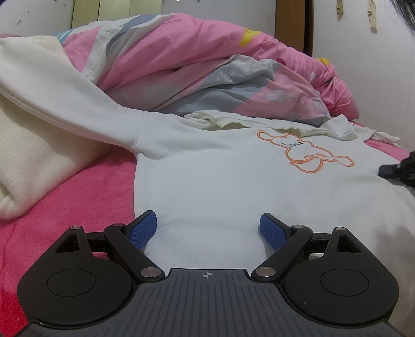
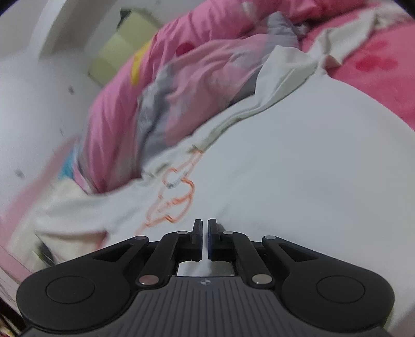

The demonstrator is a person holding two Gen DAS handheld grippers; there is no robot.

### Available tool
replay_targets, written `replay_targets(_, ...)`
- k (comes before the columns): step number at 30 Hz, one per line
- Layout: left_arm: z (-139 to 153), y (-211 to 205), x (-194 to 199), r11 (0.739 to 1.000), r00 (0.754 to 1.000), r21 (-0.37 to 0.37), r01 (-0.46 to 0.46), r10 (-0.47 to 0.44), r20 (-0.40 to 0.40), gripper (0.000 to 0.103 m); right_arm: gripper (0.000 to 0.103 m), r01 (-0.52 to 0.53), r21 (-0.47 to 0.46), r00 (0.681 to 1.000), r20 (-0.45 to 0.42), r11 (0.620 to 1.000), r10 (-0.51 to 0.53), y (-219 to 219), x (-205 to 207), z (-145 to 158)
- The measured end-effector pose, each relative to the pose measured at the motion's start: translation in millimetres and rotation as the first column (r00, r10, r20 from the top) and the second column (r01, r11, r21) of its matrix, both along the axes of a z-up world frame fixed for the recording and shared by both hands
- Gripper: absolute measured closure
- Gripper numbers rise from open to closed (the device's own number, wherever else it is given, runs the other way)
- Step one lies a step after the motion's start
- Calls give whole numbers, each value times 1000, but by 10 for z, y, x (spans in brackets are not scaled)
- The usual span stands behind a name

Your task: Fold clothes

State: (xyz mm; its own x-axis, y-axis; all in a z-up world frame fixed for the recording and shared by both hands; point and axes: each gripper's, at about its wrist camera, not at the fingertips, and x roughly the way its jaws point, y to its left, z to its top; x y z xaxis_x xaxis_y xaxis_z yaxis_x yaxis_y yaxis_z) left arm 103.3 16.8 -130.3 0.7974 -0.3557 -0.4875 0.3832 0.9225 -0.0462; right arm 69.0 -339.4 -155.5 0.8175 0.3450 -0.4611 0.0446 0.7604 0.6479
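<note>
A white sweatshirt [image 1: 220, 176] with an orange bear outline [image 1: 308, 153] lies front up on the pink bed cover [image 1: 77, 194]. Its sleeve [image 1: 64, 103] runs up to the left over a cream blanket. My left gripper [image 1: 208, 220] is open over the sweatshirt's lower body, blue pads wide apart with nothing between them. The right gripper [image 1: 399, 169] shows as a dark shape at the right edge, on the sweatshirt. In the blurred right wrist view, my right gripper [image 2: 205, 225] is shut just above the sweatshirt [image 2: 285, 168], beside the bear outline [image 2: 176, 197]. Whether it pinches cloth I cannot tell.
A crumpled pink and grey quilt [image 1: 194, 64] is heaped behind the collar, also visible from the right wrist as a quilt [image 2: 145, 103]. A cream blanket [image 1: 33, 155] lies at the left. A wooden headboard [image 1: 293, 23] and white wall [image 1: 376, 64] stand behind.
</note>
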Motion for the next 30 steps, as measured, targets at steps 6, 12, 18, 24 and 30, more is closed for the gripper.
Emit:
replay_targets(6, -4, -5, 3, 1000, 1000, 1, 0, 0, 0, 15, 99, -396, -12, 918, -22, 918, 395, 596, 65, 14)
replay_targets(12, -5, -6, 2, 1000, 1000, 1, 0, 0, 0, 15, 66, -647, -56, 759, 46, 761, 649, 975, -199, 160)
replay_targets(18, -7, -6, 1, 1000, 1000, 1, 0, 0, 0, 15, 62, -391, -150, 912, 71, 908, 404, 570, -187, 315)
replay_targets(24, -8, -6, -1, 1000, 1000, 1, 0, 0, 1, 15, 62, -247, -392, 958, 41, 886, 285, 492, -75, 356)
replay_targets(30, -8, -8, -1, 1000, 1000, 0, 1, -1, 0, 14, 64, -290, -553, 938, -1, 781, 348, 722, 48, 288)
